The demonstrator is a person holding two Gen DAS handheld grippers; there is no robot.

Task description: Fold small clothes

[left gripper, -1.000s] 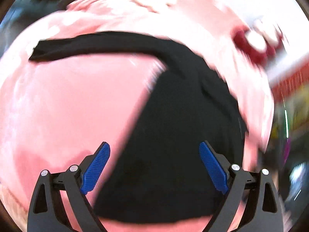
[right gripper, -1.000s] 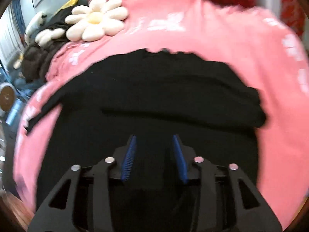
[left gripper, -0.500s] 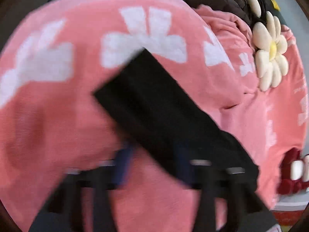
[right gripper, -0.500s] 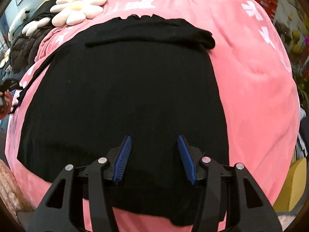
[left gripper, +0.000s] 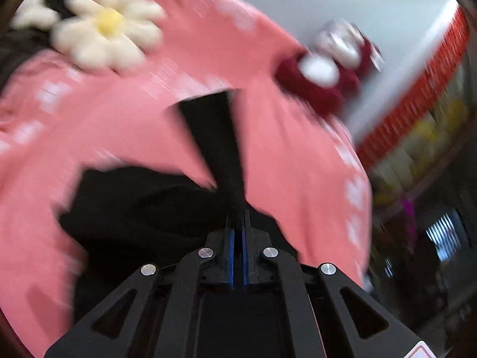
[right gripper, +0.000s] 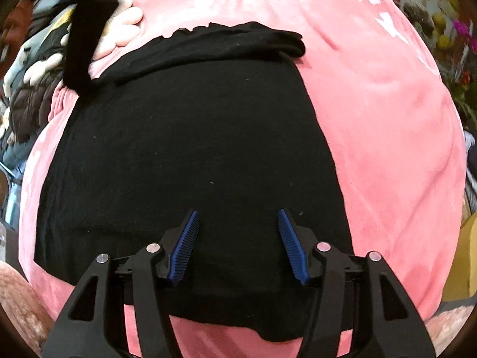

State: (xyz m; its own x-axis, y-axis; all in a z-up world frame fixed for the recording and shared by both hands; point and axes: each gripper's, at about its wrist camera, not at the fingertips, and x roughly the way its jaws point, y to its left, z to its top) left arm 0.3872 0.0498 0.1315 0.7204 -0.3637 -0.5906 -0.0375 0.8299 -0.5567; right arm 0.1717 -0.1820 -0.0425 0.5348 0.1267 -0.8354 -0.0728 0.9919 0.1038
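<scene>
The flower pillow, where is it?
In the left wrist view the flower pillow lies top left on the pink blanket, beyond the black sleeve.

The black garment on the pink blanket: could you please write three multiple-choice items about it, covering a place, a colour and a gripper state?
1. Where does the black garment lie?
A on a pink blanket
B on a wooden floor
C in a basket

2. What colour are the gripper pads?
A red
B blue
C white

3. The left hand-held gripper is:
A wide open
B shut on a strip of the garment
C out of view

Answers: A, pink fabric surrounds it; B, ribbed blue pads show; B, black cloth runs out from the closed fingers, while the right hand-held gripper is open.
</scene>
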